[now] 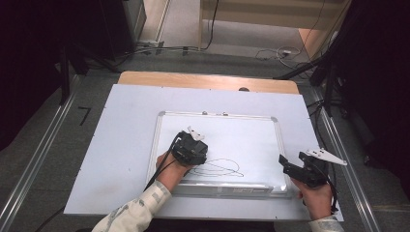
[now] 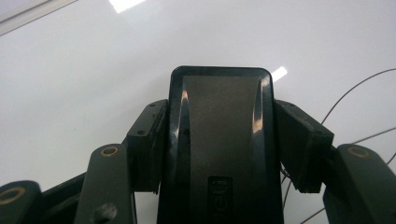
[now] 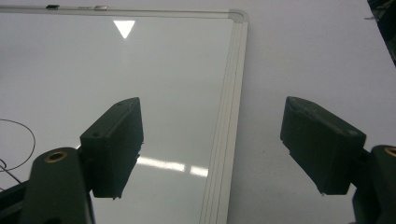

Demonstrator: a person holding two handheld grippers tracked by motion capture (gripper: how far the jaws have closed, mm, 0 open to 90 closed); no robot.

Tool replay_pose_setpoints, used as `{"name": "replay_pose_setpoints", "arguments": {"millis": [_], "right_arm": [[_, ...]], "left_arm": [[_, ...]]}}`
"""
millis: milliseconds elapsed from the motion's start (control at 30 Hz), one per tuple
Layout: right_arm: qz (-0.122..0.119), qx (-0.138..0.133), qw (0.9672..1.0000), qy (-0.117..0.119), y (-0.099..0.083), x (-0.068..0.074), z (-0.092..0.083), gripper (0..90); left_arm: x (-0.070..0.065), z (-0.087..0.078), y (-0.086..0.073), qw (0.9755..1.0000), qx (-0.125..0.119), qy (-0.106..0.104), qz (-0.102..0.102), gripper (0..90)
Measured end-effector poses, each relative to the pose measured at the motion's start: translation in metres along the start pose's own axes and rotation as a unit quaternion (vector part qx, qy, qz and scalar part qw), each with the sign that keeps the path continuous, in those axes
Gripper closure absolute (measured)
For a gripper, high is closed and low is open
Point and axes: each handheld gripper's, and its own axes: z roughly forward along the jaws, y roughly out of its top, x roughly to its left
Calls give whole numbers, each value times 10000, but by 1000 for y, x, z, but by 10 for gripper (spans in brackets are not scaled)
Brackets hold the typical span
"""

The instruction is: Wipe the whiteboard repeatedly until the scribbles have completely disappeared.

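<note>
High view shows a whiteboard (image 1: 251,133) lying flat on a pale sheet that covers the surface (image 1: 121,145), with a thin black scribble (image 1: 217,168) drawn near the board's 6 o'clock edge. Left gripper (image 1: 189,150) sits over the board toward its 8 o'clock corner, just at the 9 o'clock end of the scribble, with the person's left hand (image 1: 169,171) behind it. Left gripper view shows its fingers (image 2: 299,144) clamped on both sides of a black eraser (image 2: 219,144), which stands against the white board face; a few drawn lines run at 3 o'clock of the eraser. Right gripper (image 1: 290,166) is held just off the board's 4 o'clock corner, above the sheet, well apart from the left one. Right gripper view shows its fingers (image 3: 114,144) spread wide with nothing between them, the board's metal frame (image 3: 229,116) running up between the two fingers and part of the scribble at 9 o'clock.
</note>
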Motion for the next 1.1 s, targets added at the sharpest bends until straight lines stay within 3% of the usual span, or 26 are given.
{"name": "replay_pose_setpoints", "arguments": {"millis": [1100], "right_arm": [[-28, -14, 10000, 23, 0, 1, 0, 203]], "left_arm": [[-25, 11, 13, 10000, -16, -19, 23, 406]]}}
